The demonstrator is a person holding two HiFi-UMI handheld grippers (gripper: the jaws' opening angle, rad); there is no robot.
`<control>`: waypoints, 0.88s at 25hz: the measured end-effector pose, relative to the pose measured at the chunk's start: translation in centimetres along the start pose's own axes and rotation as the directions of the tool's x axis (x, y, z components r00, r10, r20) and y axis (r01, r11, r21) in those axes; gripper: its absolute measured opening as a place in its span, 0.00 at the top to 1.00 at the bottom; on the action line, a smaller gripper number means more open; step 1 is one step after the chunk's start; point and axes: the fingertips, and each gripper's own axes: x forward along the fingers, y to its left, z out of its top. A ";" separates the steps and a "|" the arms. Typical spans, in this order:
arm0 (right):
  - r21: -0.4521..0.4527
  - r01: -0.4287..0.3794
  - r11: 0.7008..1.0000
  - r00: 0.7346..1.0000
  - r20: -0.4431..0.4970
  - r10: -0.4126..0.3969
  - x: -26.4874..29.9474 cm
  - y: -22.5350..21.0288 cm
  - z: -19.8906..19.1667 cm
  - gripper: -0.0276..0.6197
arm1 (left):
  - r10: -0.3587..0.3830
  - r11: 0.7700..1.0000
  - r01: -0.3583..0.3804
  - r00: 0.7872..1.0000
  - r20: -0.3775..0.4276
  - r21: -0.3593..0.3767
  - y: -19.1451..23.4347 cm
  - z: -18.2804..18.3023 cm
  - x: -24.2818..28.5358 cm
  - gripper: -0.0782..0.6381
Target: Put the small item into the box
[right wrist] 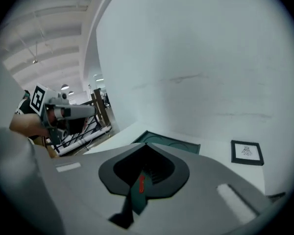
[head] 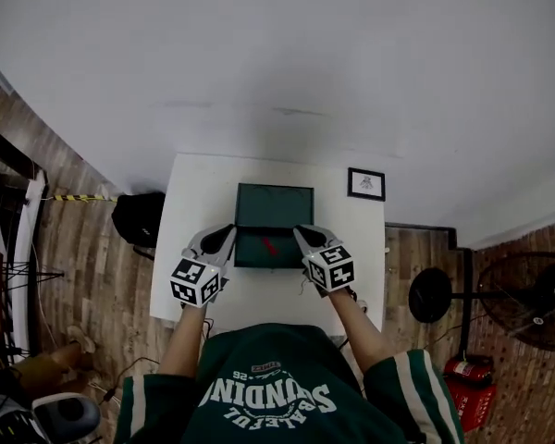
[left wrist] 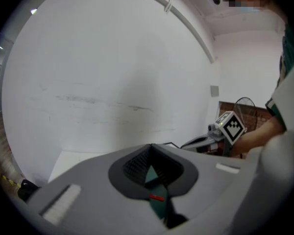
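Left gripper (head: 228, 233), right gripper (head: 300, 233) closed, empty; slim red item (head: 269, 245), perhaps stick-like, in box (head: 277, 206)

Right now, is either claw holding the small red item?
No, in the head view the red item lies in the green box, between the left claw and right claw, touched by neither.

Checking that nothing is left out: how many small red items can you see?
1. The red item lies in the near half of the open green box, between the left gripper and the right gripper. Others could be hidden under the grippers.
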 end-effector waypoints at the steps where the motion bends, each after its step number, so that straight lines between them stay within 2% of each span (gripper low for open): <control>1: 0.002 0.014 1.000 0.999 0.044 -0.015 -0.8 -0.3 1.1 0.95 | -0.008 1.000 0.008 1.000 0.003 0.004 -0.2 0.3 0.4 0.82; 5: -0.011 0.062 0.998 0.981 0.186 -0.059 -3.5 -1.1 4.5 0.95 | -0.029 0.999 0.029 0.999 0.017 0.022 -0.6 1.2 1.6 0.82; 8: -0.017 0.083 0.996 0.967 0.243 -0.076 -4.8 -1.3 5.9 0.95 | -0.041 0.999 0.040 0.999 0.030 0.033 -0.9 1.9 2.1 0.82; 22: -0.018 0.065 0.998 0.966 0.253 -0.058 -5.2 -0.9 5.7 0.95 | -0.049 0.998 0.048 0.999 0.025 0.033 -1.3 1.8 2.2 0.82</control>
